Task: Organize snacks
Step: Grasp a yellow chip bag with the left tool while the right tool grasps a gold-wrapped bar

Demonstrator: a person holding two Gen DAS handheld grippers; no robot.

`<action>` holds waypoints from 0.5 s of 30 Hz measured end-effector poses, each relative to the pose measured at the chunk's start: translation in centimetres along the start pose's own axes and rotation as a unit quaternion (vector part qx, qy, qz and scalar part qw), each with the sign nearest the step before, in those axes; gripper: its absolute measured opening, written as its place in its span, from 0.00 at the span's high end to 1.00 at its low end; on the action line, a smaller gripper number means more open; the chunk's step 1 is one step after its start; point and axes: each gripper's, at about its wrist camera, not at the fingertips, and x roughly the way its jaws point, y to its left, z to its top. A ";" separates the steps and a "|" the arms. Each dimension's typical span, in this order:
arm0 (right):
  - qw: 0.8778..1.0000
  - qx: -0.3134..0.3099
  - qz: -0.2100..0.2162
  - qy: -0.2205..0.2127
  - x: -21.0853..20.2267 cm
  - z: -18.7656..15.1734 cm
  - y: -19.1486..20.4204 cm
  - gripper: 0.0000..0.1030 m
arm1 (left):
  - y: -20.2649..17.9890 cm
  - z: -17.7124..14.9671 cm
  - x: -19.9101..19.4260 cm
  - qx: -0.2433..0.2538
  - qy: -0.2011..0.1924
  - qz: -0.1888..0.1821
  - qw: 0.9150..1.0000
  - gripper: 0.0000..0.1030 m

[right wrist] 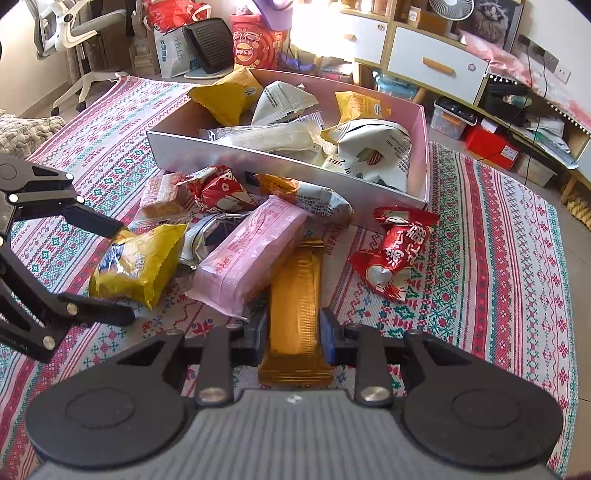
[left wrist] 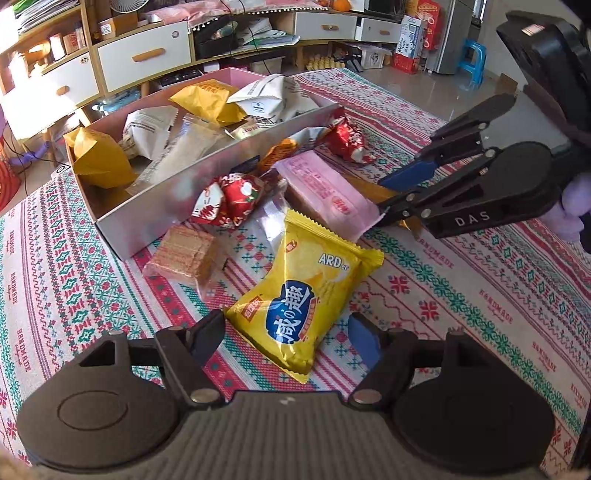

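Note:
A yellow chip bag [left wrist: 306,295] lies on the patterned cloth between the fingers of my left gripper [left wrist: 286,332]. Its left pad touches the bag's corner, while the right pad stands off it, so the gripper is open. From the right wrist view, the same bag [right wrist: 136,258] sits between the left gripper's [right wrist: 122,273] two black fingers. My right gripper [right wrist: 293,332] is shut on a gold wrapped bar [right wrist: 295,291], with blue pads pressing both long sides. That bar's far end lies under a pink packet [right wrist: 251,254]. The right gripper [left wrist: 395,192] reaches in from the right.
An open pink box [right wrist: 258,162] behind the pile holds several yellow and white snack bags. Red candy packets [right wrist: 395,254] [right wrist: 218,188] and a clear-wrapped wafer [left wrist: 184,254] lie loose in front of it. Drawer cabinets [left wrist: 144,59], a blue stool [left wrist: 471,62] and an office chair [right wrist: 77,33] ring the cloth.

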 end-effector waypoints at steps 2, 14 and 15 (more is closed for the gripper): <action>1.000 -0.001 0.000 0.005 -0.1 0.0 -0.1 0.75 | -0.8 -0.2 -0.2 0.008 0.003 -0.009 1.000 0.24; 0.999 0.010 0.001 0.050 -1.5 -1.3 -0.7 0.74 | -2.8 -0.2 -1.0 0.053 0.009 -0.004 0.999 0.20; 0.999 0.014 0.004 0.051 -1.5 -1.3 -0.8 0.73 | -2.6 0.0 -0.9 0.048 0.004 -0.003 0.999 0.20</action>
